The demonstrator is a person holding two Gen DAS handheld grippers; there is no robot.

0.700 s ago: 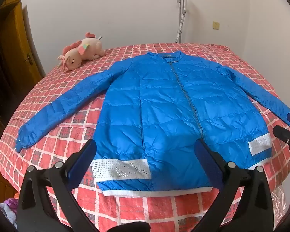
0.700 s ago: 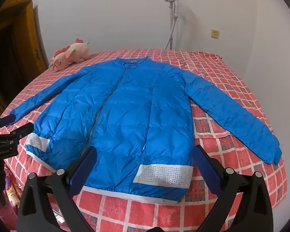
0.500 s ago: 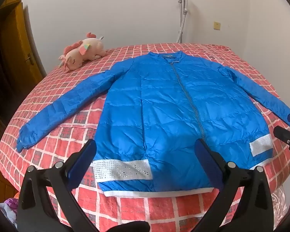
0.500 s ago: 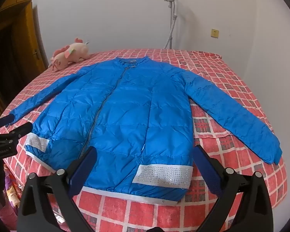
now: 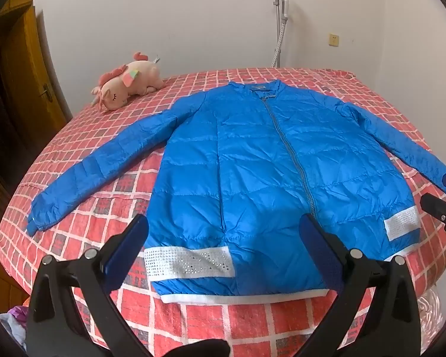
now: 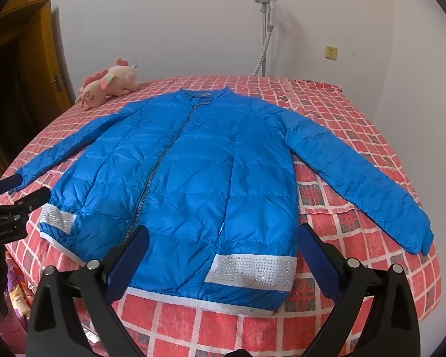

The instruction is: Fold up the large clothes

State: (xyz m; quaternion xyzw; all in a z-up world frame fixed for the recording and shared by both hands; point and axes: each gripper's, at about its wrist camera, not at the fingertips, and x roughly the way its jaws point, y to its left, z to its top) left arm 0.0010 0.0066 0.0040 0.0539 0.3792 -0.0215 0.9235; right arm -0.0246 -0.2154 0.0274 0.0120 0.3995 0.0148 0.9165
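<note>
Jacket [image 5: 270,172] lies flat, collar far, hem nearest camera

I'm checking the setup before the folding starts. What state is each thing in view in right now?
blue jacket: spread flat, front up, zipped, sleeves out, unfolded
left gripper: open, empty, above the hem
right gripper: open, empty, above the hem
plush toy: lying on its side by the far edge
bed: covered by a red checked sheet
</note>
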